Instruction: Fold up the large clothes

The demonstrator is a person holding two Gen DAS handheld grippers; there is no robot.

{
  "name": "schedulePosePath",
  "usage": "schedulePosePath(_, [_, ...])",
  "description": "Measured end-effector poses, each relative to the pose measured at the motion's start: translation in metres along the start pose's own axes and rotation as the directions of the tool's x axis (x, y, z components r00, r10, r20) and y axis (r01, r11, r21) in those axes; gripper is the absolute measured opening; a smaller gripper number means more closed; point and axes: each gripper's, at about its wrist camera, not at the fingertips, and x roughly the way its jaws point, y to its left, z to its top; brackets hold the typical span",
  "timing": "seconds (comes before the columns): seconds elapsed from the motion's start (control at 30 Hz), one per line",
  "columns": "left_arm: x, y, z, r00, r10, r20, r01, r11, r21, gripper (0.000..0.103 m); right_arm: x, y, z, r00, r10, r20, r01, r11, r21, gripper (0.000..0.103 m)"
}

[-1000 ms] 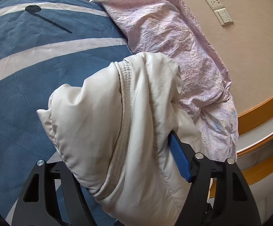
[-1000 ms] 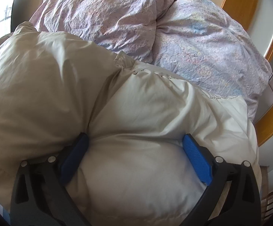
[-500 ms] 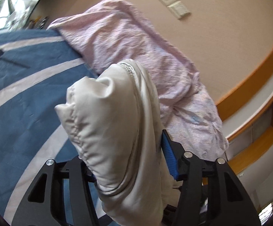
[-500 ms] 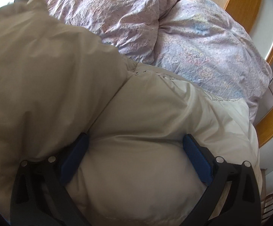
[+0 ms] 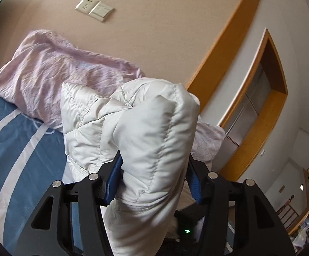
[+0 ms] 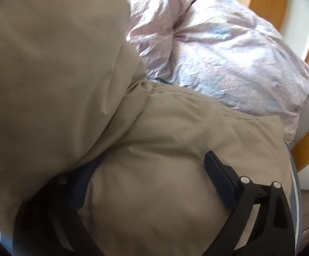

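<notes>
A cream-white puffy jacket (image 5: 154, 117) is bunched up and lifted above the bed in the left wrist view. My left gripper (image 5: 154, 160) is shut on a thick quilted fold of it, with both blue pads (image 5: 113, 179) pressed into the fabric. In the right wrist view the same jacket (image 6: 47, 74) fills most of the frame and looks beige in shadow. My right gripper (image 6: 152, 160) is shut on a wide padded bulge of it, whose fabric swells between the two pads (image 6: 220, 175). The left finger there is partly buried under a fold.
A crumpled lilac duvet (image 5: 58, 64) (image 6: 229, 64) lies against the beige wall behind the jacket. The bed sheet (image 5: 9, 149) is blue with pale stripes. A wall socket and switch (image 5: 94, 8) sit higher up, and wooden trim (image 5: 224, 42) runs at the right.
My left gripper has risen and rolled with the jacket fold, so the wall now fills its view. In the right view, lifted fabric has spread across the upper left.
</notes>
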Motion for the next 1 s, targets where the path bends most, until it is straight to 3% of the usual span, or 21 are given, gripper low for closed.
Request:
schedulePosePath(0.07, [0.002,-0.009,-0.001,1.0,-0.013,-0.003,0.013,1.0,0.017,0.054,-0.021,-0.022,-0.007,0.999,0.022,0.038,-0.024,0.999,0.044,0.096])
schedulePosePath(0.2, [0.007,-0.024,-0.006,0.999,-0.039,-0.019,0.04,0.998,0.041,0.054,-0.052,-0.07,-0.028,0.995,-0.034,0.092,0.021,0.99,0.137,0.096])
schedulePosePath(0.43, [0.033,-0.076,-0.028,0.988,-0.115,-0.099,0.128,0.983,0.132,0.054,-0.061,-0.154,-0.07,0.995,-0.095,0.012,0.086,0.942,0.323,0.096])
schedulePosePath(0.73, [0.087,-0.144,-0.091,0.941,-0.159,-0.3,0.239,0.937,0.256,0.054,-0.072,-0.223,-0.105,0.991,-0.133,-0.012,0.122,0.857,0.5,0.096])
schedulePosePath(0.9, [0.103,-0.168,-0.129,0.919,-0.138,-0.37,0.276,0.895,0.351,0.055,-0.09,-0.261,-0.108,0.995,-0.086,0.048,0.042,0.807,0.589,0.096])
schedulePosePath(1.0, [0.108,-0.178,-0.148,0.915,-0.11,-0.388,0.284,0.859,0.426,0.055,-0.102,-0.273,-0.096,0.993,0.004,0.122,-0.076,0.799,0.597,0.096])
